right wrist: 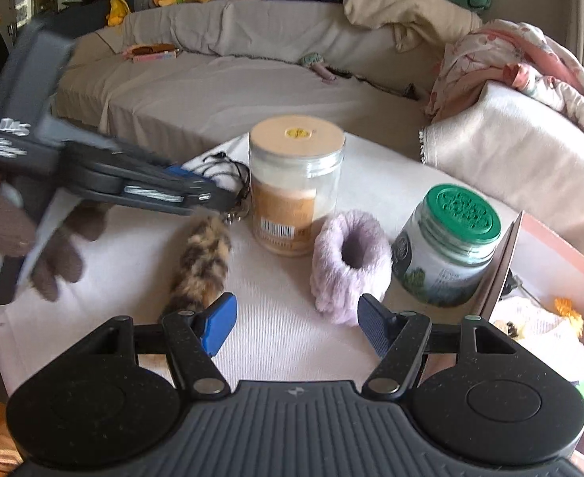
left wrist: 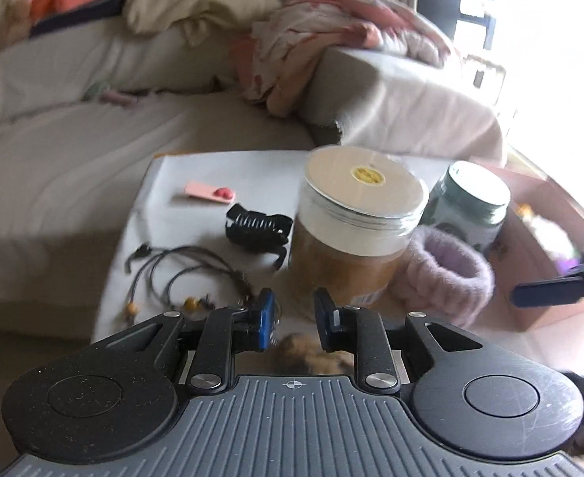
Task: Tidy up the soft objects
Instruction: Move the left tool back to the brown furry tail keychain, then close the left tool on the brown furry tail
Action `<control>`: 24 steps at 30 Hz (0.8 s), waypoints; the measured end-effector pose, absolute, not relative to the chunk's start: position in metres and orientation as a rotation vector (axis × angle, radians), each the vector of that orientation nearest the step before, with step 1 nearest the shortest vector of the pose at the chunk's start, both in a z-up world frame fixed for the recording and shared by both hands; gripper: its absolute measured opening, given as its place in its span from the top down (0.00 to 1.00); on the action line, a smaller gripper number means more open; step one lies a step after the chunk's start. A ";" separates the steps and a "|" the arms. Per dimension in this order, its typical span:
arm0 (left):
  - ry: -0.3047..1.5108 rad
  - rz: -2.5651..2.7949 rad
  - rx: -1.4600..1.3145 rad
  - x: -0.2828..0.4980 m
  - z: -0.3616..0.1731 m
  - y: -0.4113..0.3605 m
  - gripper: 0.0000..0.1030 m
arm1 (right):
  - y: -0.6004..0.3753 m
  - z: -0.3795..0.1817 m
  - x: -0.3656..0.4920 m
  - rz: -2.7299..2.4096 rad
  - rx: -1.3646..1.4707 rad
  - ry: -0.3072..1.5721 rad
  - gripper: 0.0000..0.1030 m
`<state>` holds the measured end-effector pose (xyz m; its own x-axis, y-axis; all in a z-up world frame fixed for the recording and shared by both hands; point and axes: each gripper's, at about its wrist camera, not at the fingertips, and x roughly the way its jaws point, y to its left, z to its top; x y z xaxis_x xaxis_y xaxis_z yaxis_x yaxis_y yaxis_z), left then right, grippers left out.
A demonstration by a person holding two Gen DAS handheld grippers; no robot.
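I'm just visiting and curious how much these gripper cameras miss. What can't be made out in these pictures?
- Pink box, right wrist view: cut off by the frame edge, contents a blur.
- Furry brown tail, left wrist view: mostly hidden behind the left hand-held gripper.
- Green-lidded jar, left wrist view: label too blurred to read.
- Window, left wrist view: washed out by glare.
- Gloved hand, right wrist view: smeared.

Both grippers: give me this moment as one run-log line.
left gripper: jaws narrow, over furry tail, grip unclear | right gripper: open, empty, short of purple scrunchie | jars: upright on table
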<state>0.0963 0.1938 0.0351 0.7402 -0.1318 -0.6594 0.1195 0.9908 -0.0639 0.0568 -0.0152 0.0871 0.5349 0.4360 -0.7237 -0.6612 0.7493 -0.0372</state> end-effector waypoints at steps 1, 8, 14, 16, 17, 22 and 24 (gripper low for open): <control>0.737 -0.130 0.023 0.099 0.032 0.187 0.77 | -0.015 0.085 0.056 0.664 -0.334 0.762 0.34; 0.785 -0.078 0.160 0.089 0.013 0.194 0.71 | -0.021 0.072 0.056 0.633 -0.345 0.792 0.34; 0.797 0.056 0.184 0.085 0.014 0.233 0.72 | -0.019 0.058 0.062 0.627 -0.304 0.835 0.34; 0.776 0.025 0.123 0.085 0.020 0.244 0.75 | -0.016 0.054 0.060 0.634 -0.299 0.846 0.34; 0.759 -0.014 0.074 0.084 0.024 0.250 0.74 | -0.015 0.052 0.059 0.638 -0.301 0.849 0.34; 0.718 -0.022 0.047 0.086 0.031 0.257 0.71 | -0.011 0.044 0.053 0.646 -0.309 0.864 0.34; 0.740 0.055 -0.005 0.092 0.028 0.264 0.73 | -0.013 0.043 0.053 0.643 -0.296 0.862 0.34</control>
<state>0.0917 0.2640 0.0277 0.7372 0.0483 -0.6739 -0.0517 0.9986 0.0151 0.0526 -0.0131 0.0431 0.4795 0.4024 -0.7798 -0.6325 0.7744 0.0107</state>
